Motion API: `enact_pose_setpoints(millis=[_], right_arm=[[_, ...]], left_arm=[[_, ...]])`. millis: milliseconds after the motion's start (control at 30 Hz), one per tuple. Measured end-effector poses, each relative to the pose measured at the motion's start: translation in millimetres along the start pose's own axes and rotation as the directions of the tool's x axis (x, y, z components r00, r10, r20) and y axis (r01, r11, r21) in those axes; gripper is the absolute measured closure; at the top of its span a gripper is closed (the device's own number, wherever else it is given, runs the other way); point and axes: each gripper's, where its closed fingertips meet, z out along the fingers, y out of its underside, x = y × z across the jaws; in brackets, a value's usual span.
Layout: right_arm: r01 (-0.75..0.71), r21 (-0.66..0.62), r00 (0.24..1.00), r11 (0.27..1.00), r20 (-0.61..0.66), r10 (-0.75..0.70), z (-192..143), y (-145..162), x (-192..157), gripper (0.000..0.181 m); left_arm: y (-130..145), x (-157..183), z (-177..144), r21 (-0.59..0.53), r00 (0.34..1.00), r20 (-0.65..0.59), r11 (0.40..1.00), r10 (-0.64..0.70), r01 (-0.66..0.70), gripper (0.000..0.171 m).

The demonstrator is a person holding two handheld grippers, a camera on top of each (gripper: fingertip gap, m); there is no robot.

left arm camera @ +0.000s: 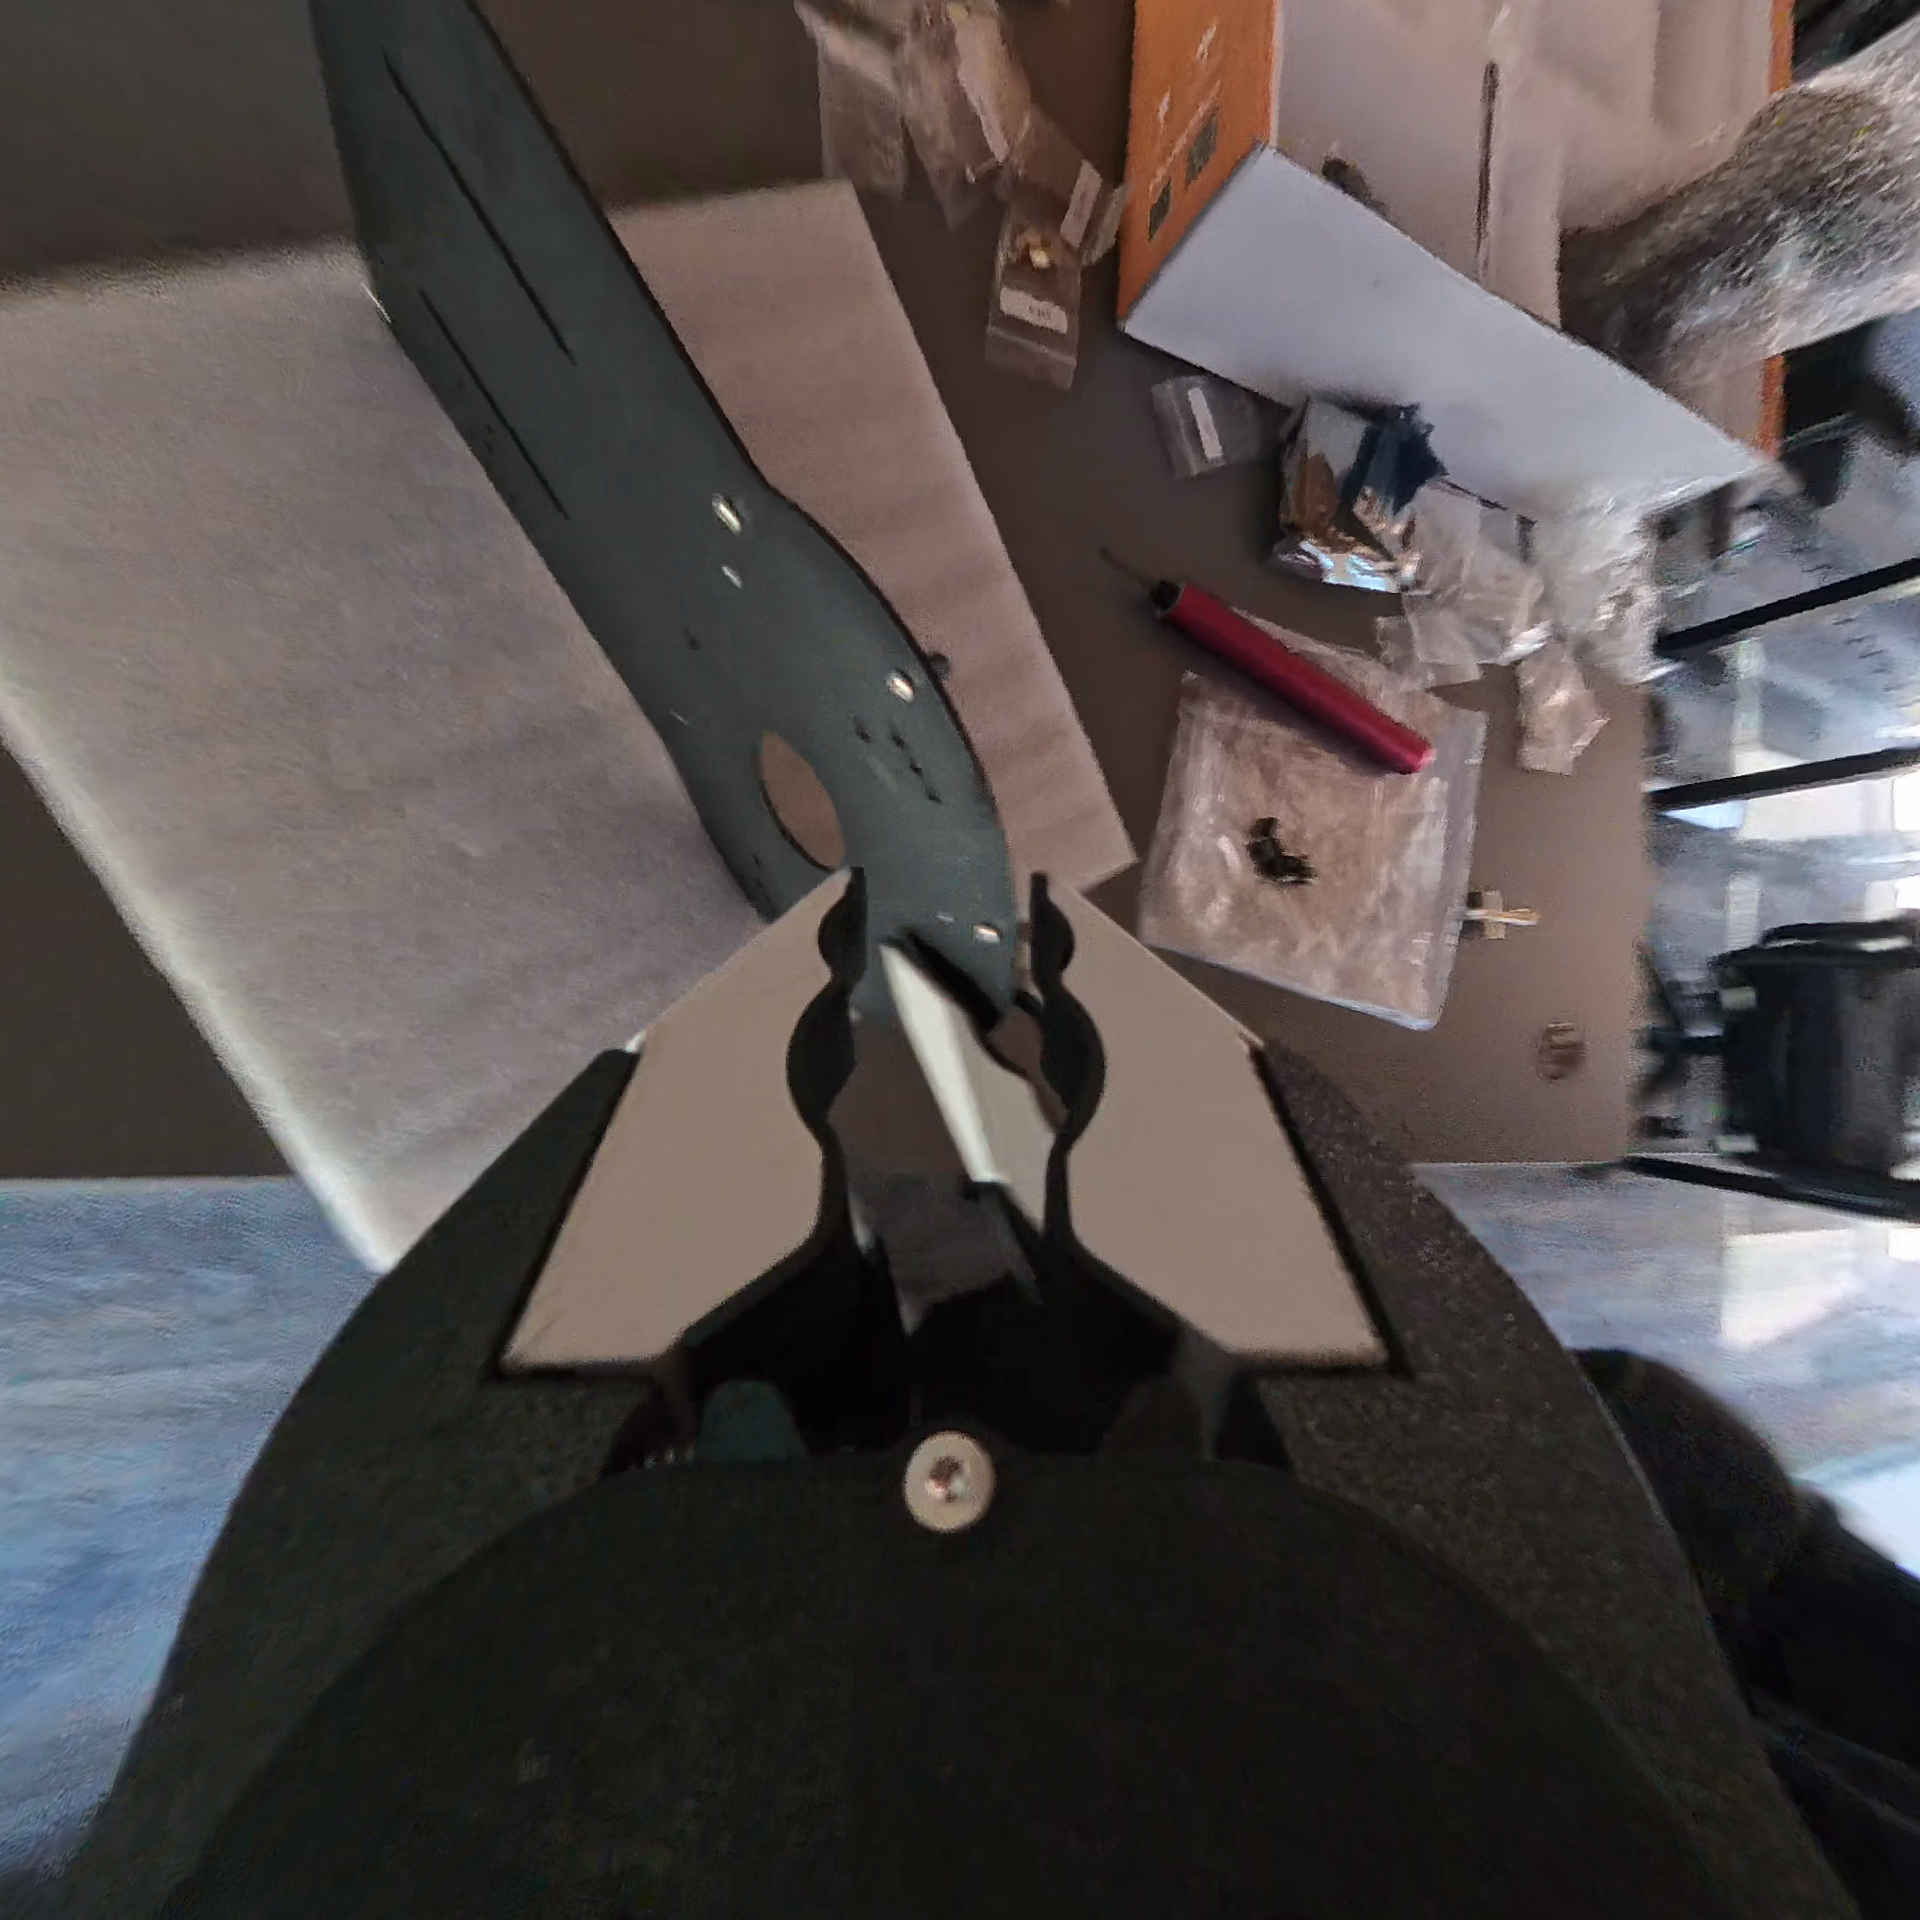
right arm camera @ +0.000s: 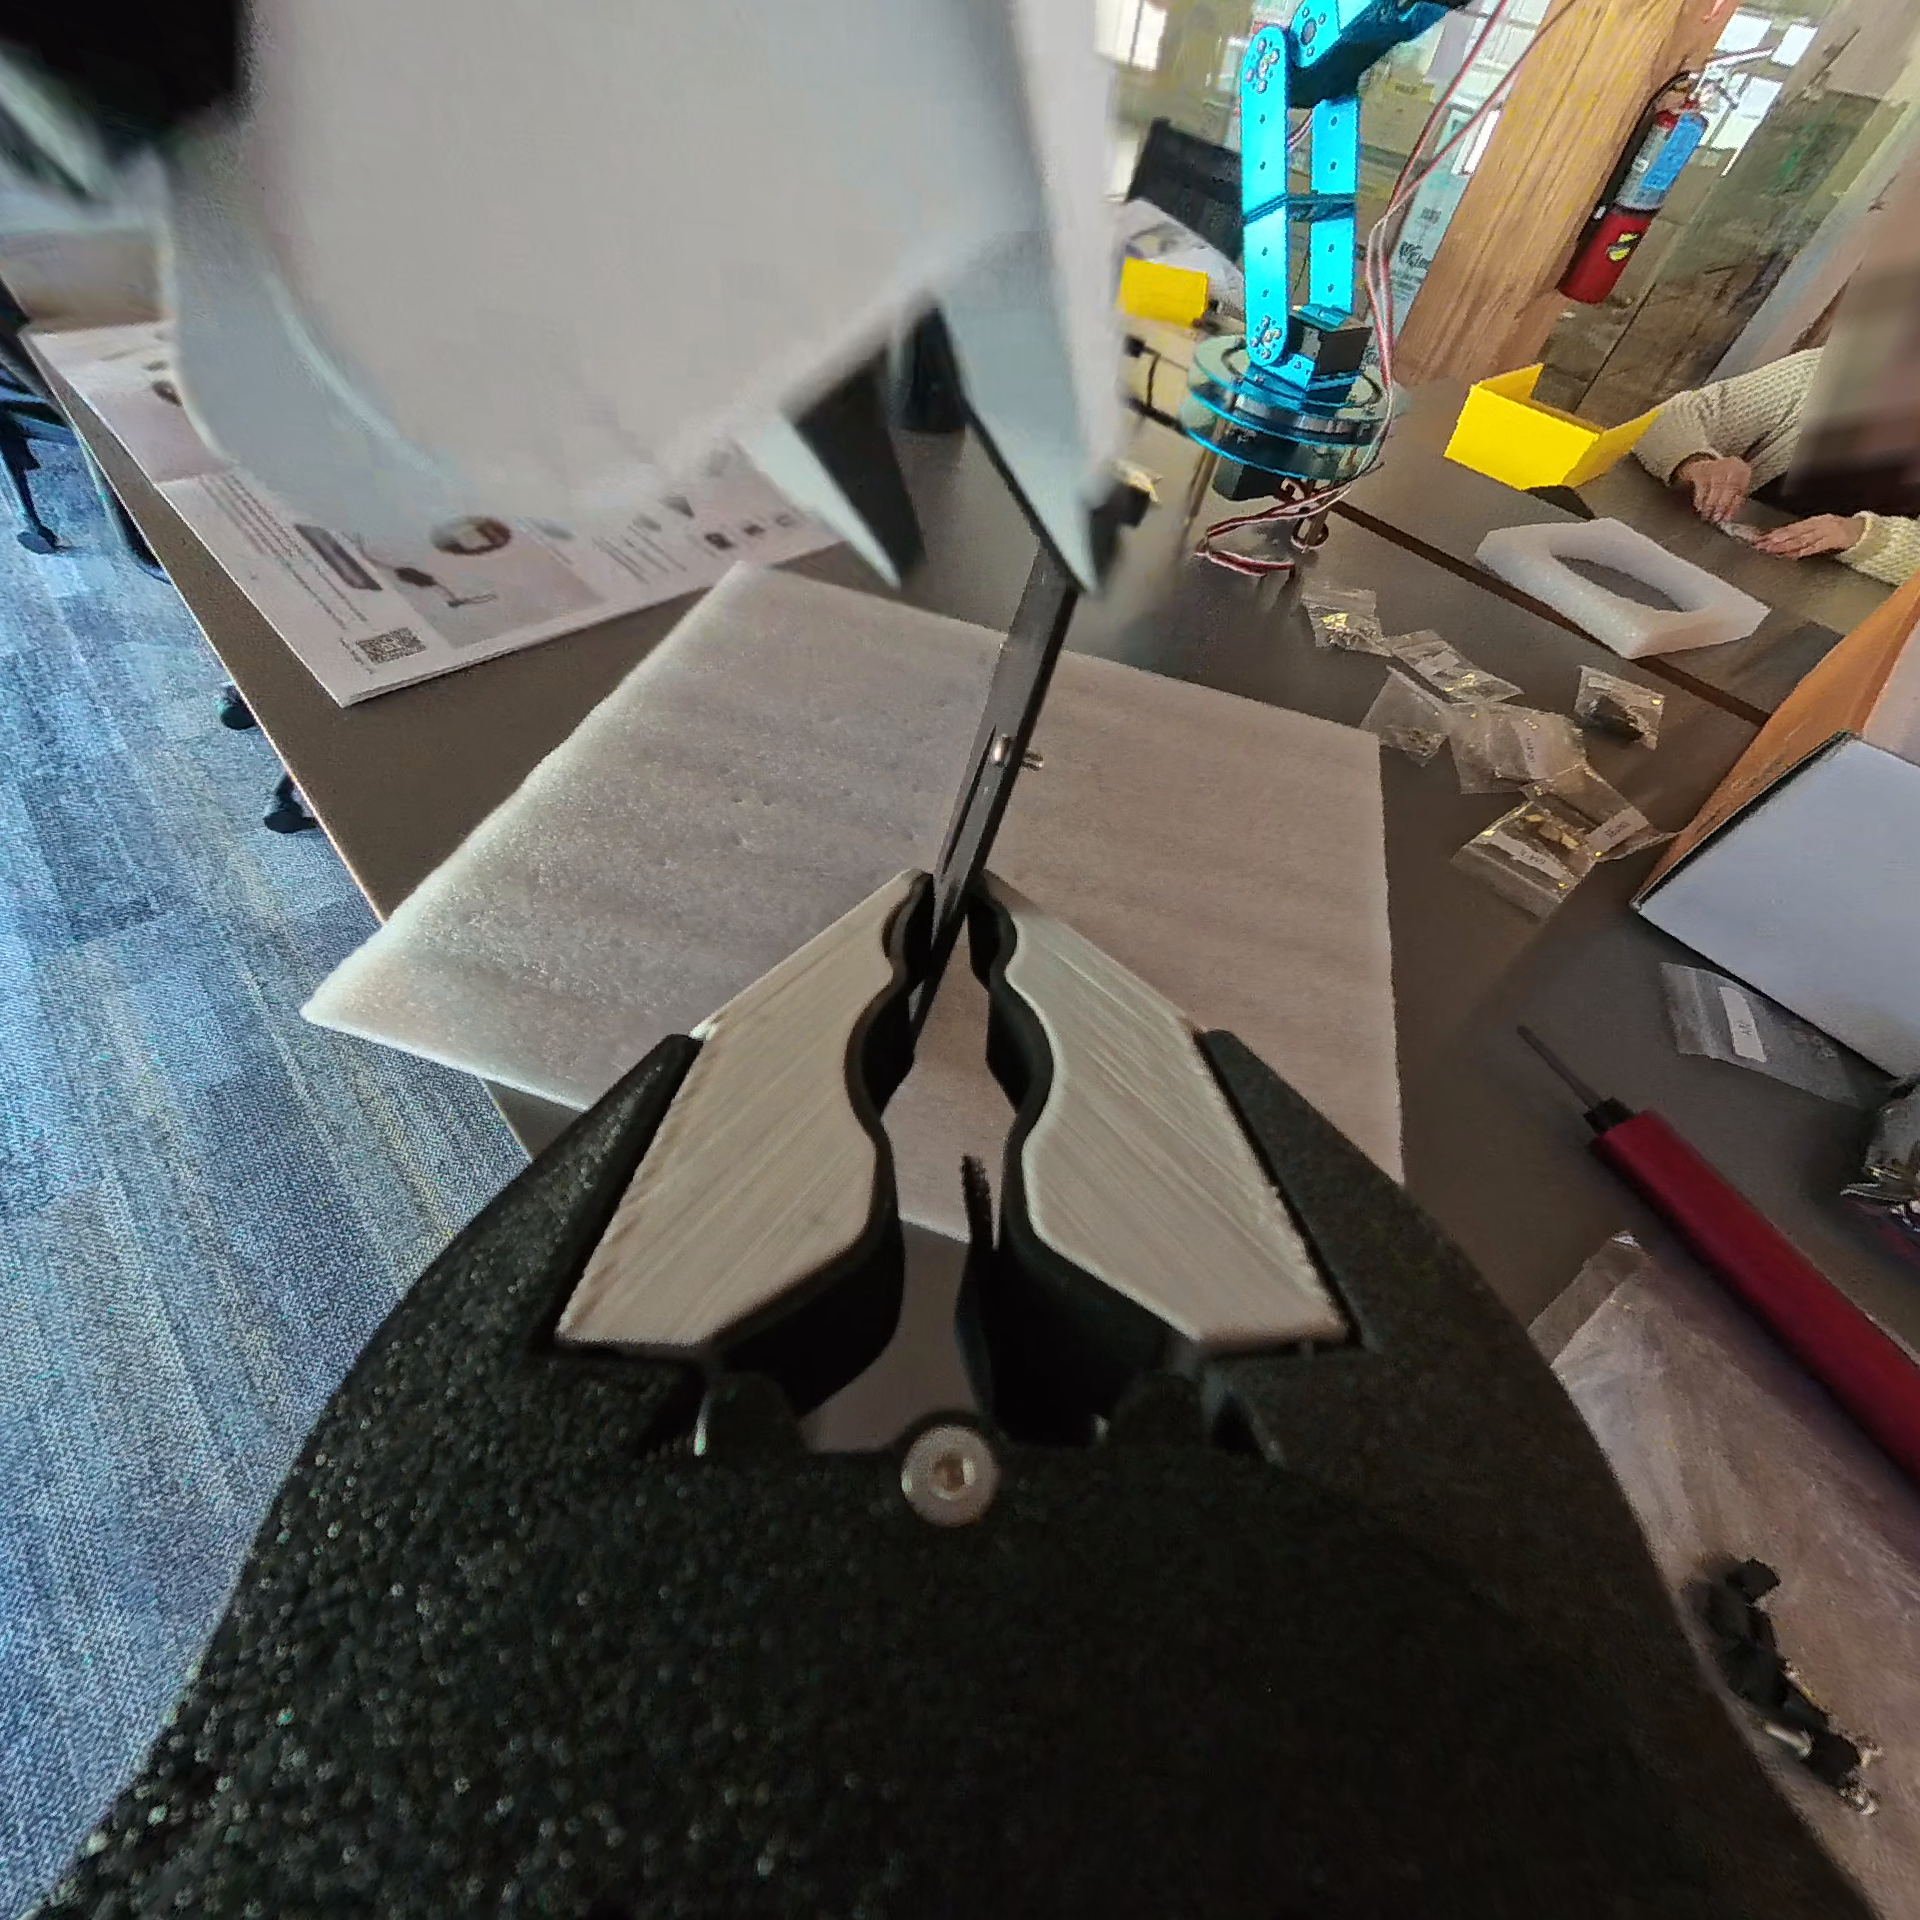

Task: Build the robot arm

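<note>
Both grippers share one dark plate

Evidently the long dark metal plate [left arm camera: 582, 436] is carried by both tools at once, lifted clear of the white foam sheet [left arm camera: 260, 582] that lies on the counter [left arm camera: 1039, 540]. Seen from the left wrist, the left gripper [left arm camera: 948, 894] has its fingers closed in on the plate's rounded end, near a round hole and a few small screws; a pale strip sits between them too, and what it is cannot be told. Seen from the right wrist, the right gripper [right arm camera: 948, 894] pinches the same plate [right arm camera: 1003, 727] edge-on at its fingertips, the plate rising steeply towards the blurred white body of the other gripper above.

Around them on the counter lie a red-handled tool [left arm camera: 1294, 675], a clear bag with small black parts [left arm camera: 1309, 852], several smaller parts bags [right arm camera: 1496, 727], an orange-and-white box [left arm camera: 1351, 208] and a printed sheet [right arm camera: 416, 582]. Farther off stand a blue servo arm [right arm camera: 1299, 208], a yellow tray [right arm camera: 1538, 436] and a foam frame [right arm camera: 1621, 582], with a person's hands [right arm camera: 1756, 509] resting nearby.

As far as the views show, the plate is gripped at two places and held in the air; nothing else is attached to it here.
</note>
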Motion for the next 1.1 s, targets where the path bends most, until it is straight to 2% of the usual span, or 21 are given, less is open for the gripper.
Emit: enact_pose_setpoints(millis=[67,100,167,200,267,367,400,433,500,567,667,767,867,967,1100], right_arm=[[-0.006,0.002,1.000,1.000,0.009,0.006,-0.2,0.6,1.1,0.176],[-0.008,0.002,1.000,1.000,0.012,0.008,-0.4,0.9,1.6,0.176],[-0.011,-0.002,1.000,1.000,0.019,0.011,-0.5,1.3,2.3,0.175],[-0.013,-0.003,1.000,1.000,0.021,0.013,-0.5,1.4,2.6,0.175],[-0.011,-0.002,1.000,1.000,0.023,0.011,-0.5,1.3,2.3,0.175],[-0.001,0.000,1.000,1.000,0.016,0.001,-0.9,1.2,1.1,0.175],[0.001,0.002,1.000,1.000,0.019,-0.001,-0.8,0.9,0.0,0.175],[0.003,0.001,1.000,1.000,0.015,-0.003,-0.7,0.9,-0.2,0.175],[-0.003,-0.002,1.000,1.000,0.005,0.003,-0.6,0.8,0.2,0.176],[-0.015,-0.004,1.000,1.000,-0.006,0.015,-0.7,1.3,1.6,0.176],[-0.033,-0.006,0.999,0.999,-0.005,0.033,-0.8,2.0,3.1,0.176],[-0.022,-0.004,1.000,1.000,-0.003,0.022,-1.1,2.0,2.8,0.176],[-0.017,-0.007,1.000,1.000,-0.015,0.016,-1.1,1.9,2.8,0.176],[0.002,-0.012,1.000,1.000,-0.026,-0.002,-0.8,0.9,0.4,0.176],[0.038,-0.013,0.999,0.999,-0.034,-0.038,0.0,-1.0,-5.6,0.177]], left_arm=[[-14.2,-6.7,-15.9,0.065,0.975,0.012,0.973,0.221,-0.221,0.138],[-21.1,-7.2,-24.4,0.109,0.931,0.011,0.925,0.364,-0.363,0.133],[-35.5,-8.2,-38.5,0.176,0.777,0.068,0.759,0.626,-0.627,0.125],[-41.3,-3.5,-44.2,0.202,0.668,0.095,0.643,0.738,-0.739,0.124],[-34.9,13.9,-47.7,0.207,0.371,0.075,0.350,0.925,-0.914,0.131],[-13.7,17.7,-33.9,0.130,-0.066,-0.043,-0.060,0.997,-0.990,0.138],[-10.0,12.1,-26.4,0.087,-0.163,-0.111,-0.154,0.980,-0.984,0.138],[-8.5,10.6,-20.5,0.080,-0.230,-0.177,-0.219,0.957,-0.973,0.137],[-2.4,12.7,-14.7,0.114,-0.304,-0.331,-0.282,0.893,-0.952,0.137],[4.0,5.0,-9.6,0.075,-0.340,-0.471,-0.347,0.814,-0.935,0.124],[8.8,1.8,2.0,0.075,-0.400,-0.534,-0.429,0.745,-0.900,0.123],[15.6,3.0,12.2,0.072,-0.403,-0.575,-0.447,0.712,-0.892,0.123],[12.6,3.0,21.6,0.071,-0.435,-0.563,-0.482,0.703,-0.873,0.129],[16.6,4.0,21.0,0.077,-0.412,-0.601,-0.464,0.685,-0.883,0.136],[19.9,-3.9,21.7,0.043,-0.388,-0.630,-0.469,0.672,-0.882,0.137]])
